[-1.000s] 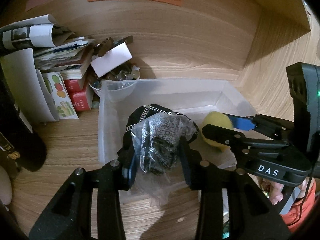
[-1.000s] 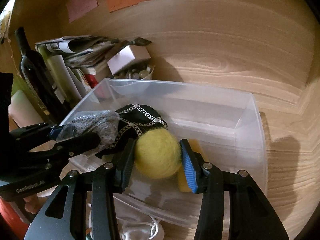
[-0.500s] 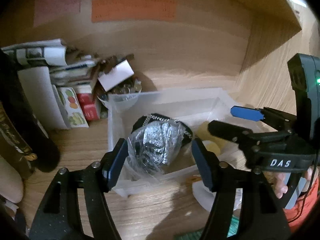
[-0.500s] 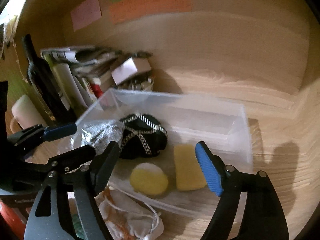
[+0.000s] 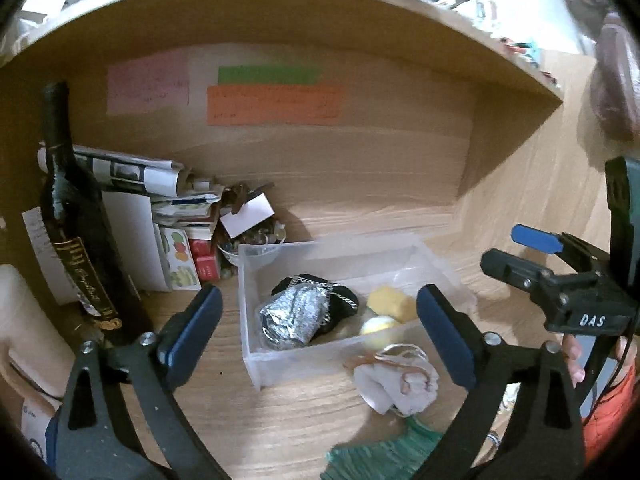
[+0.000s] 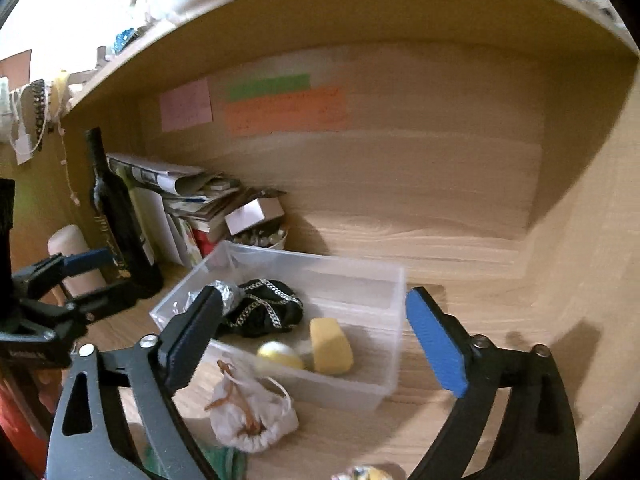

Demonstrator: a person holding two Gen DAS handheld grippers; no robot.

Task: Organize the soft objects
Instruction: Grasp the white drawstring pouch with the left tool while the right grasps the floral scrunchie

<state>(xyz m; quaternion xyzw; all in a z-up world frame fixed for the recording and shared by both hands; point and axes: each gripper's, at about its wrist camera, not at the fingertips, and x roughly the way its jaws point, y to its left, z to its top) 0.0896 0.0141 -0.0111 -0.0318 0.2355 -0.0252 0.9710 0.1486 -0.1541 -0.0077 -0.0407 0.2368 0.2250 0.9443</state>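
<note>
A clear plastic bin (image 5: 248, 304) (image 6: 394, 344) stands on the wooden desk. In it lie a grey item in a clear bag (image 5: 294, 322) (image 6: 230, 292), a black pouch with a chain (image 5: 340, 300) (image 6: 264, 310), a yellow ball (image 5: 378, 326) (image 6: 278, 354) and a yellow sponge (image 5: 394, 304) (image 6: 330, 346). A white drawstring pouch (image 5: 400, 380) (image 6: 250, 414) lies on the desk in front of the bin. My left gripper (image 5: 318, 336) and my right gripper (image 6: 316, 344) are both open, empty and held back above the bin's near side.
A dark wine bottle (image 5: 76, 248) (image 6: 120, 224) stands at the left beside stacked papers and booklets (image 5: 160, 200). A small bowl of odds and ends (image 5: 256, 242) sits behind the bin. A green cloth (image 5: 380, 452) lies at the desk's near edge. Shelf walls close in behind and right.
Both grippers opened, letting the bagged grey item and the yellow ball drop into the bin, then drew back and up away from it.
</note>
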